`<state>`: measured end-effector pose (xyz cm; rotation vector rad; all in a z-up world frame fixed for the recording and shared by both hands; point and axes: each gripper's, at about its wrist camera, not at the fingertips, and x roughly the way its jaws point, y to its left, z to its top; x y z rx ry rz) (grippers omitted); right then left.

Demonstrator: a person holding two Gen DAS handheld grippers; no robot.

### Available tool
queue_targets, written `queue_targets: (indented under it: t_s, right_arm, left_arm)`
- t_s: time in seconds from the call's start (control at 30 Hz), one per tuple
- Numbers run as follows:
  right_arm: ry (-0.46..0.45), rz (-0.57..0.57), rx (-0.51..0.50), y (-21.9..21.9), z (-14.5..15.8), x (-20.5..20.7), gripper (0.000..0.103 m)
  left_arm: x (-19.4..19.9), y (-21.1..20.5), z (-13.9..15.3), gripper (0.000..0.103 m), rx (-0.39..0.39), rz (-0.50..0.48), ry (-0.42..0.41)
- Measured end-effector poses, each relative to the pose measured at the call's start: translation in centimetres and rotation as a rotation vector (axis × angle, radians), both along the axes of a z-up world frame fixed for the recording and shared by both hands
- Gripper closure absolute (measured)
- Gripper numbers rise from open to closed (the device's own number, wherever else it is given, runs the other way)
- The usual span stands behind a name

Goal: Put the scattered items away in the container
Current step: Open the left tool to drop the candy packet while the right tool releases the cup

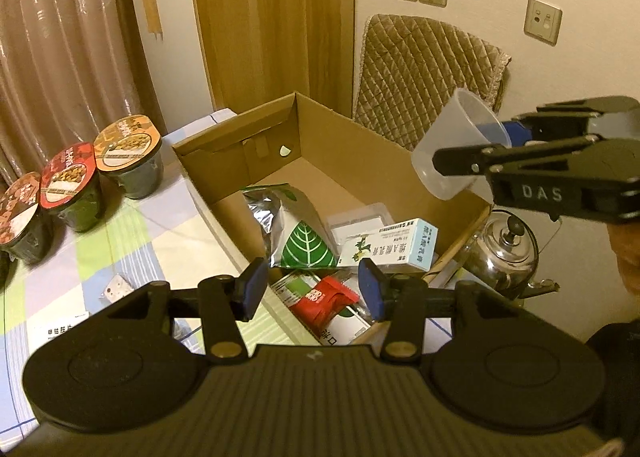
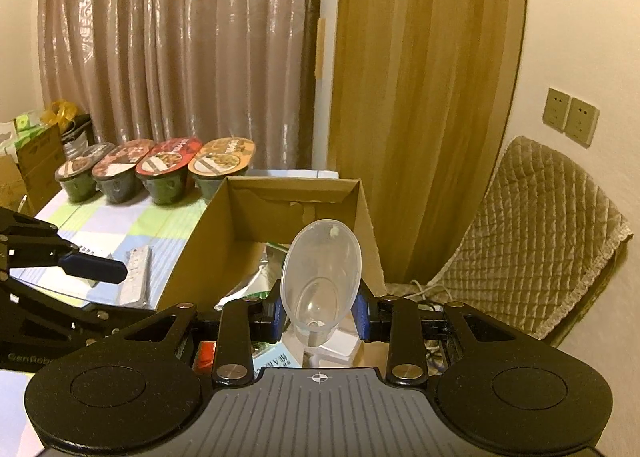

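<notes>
Cup (image 2: 320,281) clamped in right gripper (image 2: 320,315) above box (image 1: 320,129); left gripper (image 1: 316,289) apparently empty, jaws apart.

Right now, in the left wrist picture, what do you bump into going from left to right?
Food cups → cardboard box → leaf pouch → medicine carton → clear cup held in the right gripper → kettle.

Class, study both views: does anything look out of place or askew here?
Yes. The clear cup sits tilted in the right gripper above the box, not upright. A blister pack lies on the table outside the box.
</notes>
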<state>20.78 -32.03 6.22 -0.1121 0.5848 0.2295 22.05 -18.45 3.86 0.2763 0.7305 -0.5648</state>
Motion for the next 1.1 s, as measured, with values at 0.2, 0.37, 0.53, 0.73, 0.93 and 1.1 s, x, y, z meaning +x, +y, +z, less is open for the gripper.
queue_targets:
  t_s: [0.2,0.37,0.53,0.73,0.93,1.1]
  right_arm:
    - [-0.004,0.035,-0.006,0.8,0.2,1.6,0.066]
    - [0.003,0.045,0.012,1.0,0.2,2.7,0.066]
    - [0.006,0.033,0.023,0.5,-0.3,2.3,0.066]
    - [0.015,0.027,0.023,0.0,-0.9,2.2,0.066]
    - [-0.035,0.01,0.043,-0.3,-0.7,2.2,0.0]
    - [-0.045,0.018,0.031,-0.2,-0.4,2.1,0.0]
  left_arm:
    - [0.1,0.6,0.1,0.059,-0.004,0.012,0.0]
    - [0.2,0.8,0.0,0.058,0.003,0.013,-0.001]
    - [0.2,1.1,-0.3,0.058,0.003,0.019,0.007]
    - [0.0,1.5,-0.7,0.058,0.004,0.027,0.019]
    - [0.0,1.7,-0.9,0.058,0.006,0.037,0.021]
    - [0.1,1.8,-0.9,0.058,0.007,0.04,0.02]
